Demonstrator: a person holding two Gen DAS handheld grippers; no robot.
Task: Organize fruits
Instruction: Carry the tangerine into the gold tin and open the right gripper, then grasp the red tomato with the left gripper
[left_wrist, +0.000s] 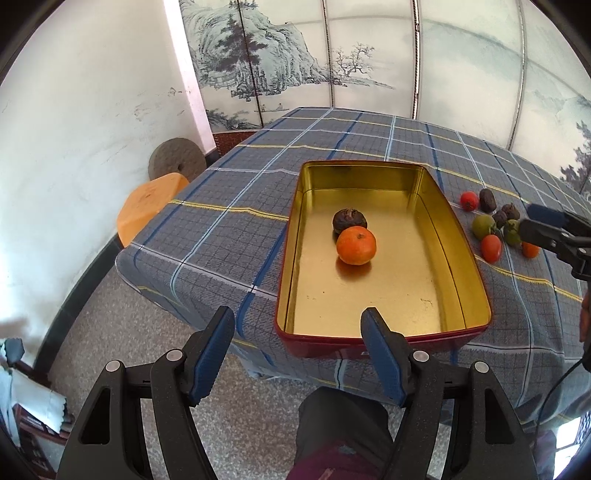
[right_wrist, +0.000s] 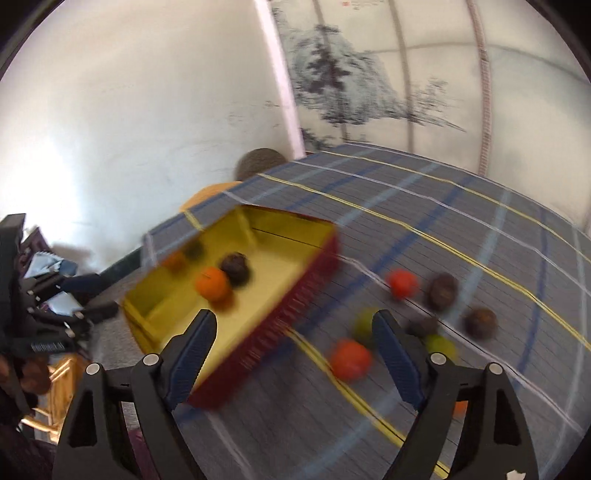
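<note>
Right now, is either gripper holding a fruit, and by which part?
Nothing is held: left gripper and right gripper are both open, with no fruit between the fingers.

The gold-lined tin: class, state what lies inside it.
Inside the tin lie an orange fruit and, touching behind it, a dark wrinkled fruit, its lower front covered.

You won't find a single word or number you can actually read here. On the near outer wall of the red tin (left_wrist: 436, 341), just beside the left gripper's (left_wrist: 301, 358) right-hand finger, there is a pale mark, too cut off to make out. In the right wrist view, white lettering on the black tool body (right_wrist: 46, 346) left of the tin is blurred past reading.
</note>
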